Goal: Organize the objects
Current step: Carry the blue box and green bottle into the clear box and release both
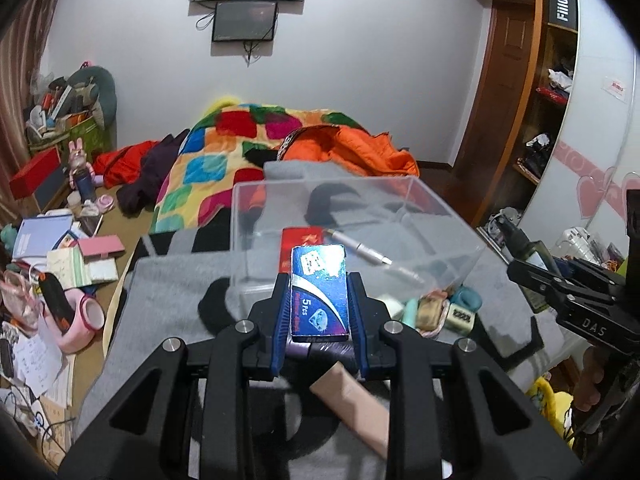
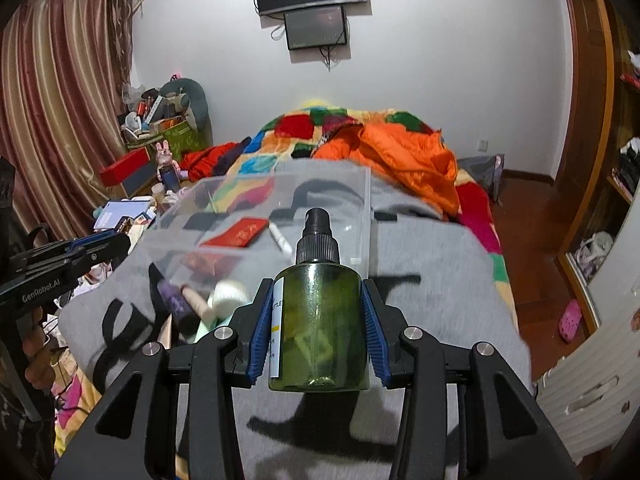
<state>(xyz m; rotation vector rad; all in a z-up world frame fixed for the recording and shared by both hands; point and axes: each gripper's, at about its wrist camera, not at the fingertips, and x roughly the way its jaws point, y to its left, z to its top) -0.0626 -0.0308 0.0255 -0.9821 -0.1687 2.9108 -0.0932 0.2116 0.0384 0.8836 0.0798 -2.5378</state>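
Note:
My left gripper (image 1: 319,280) is shut on a small blue box (image 1: 319,294) marked "5 Pcs", held above the grey blanket just in front of a clear plastic bin (image 1: 432,216). The bin holds a red packet (image 1: 298,240) and a silver pen (image 1: 372,250). My right gripper (image 2: 318,280) is shut on a green spray bottle (image 2: 320,320) with a black pump top, held upright near the bin's (image 2: 360,196) front right corner. The right gripper also shows in the left wrist view (image 1: 520,264), at the right.
Small loose items (image 1: 440,308) lie on the grey blanket (image 1: 160,304) beside the bin; in the right wrist view a purple tube (image 2: 176,304) and white cap (image 2: 230,294). A colourful quilt (image 1: 208,160) and orange bedding lie beyond. A cluttered side table (image 1: 60,264) stands at the left.

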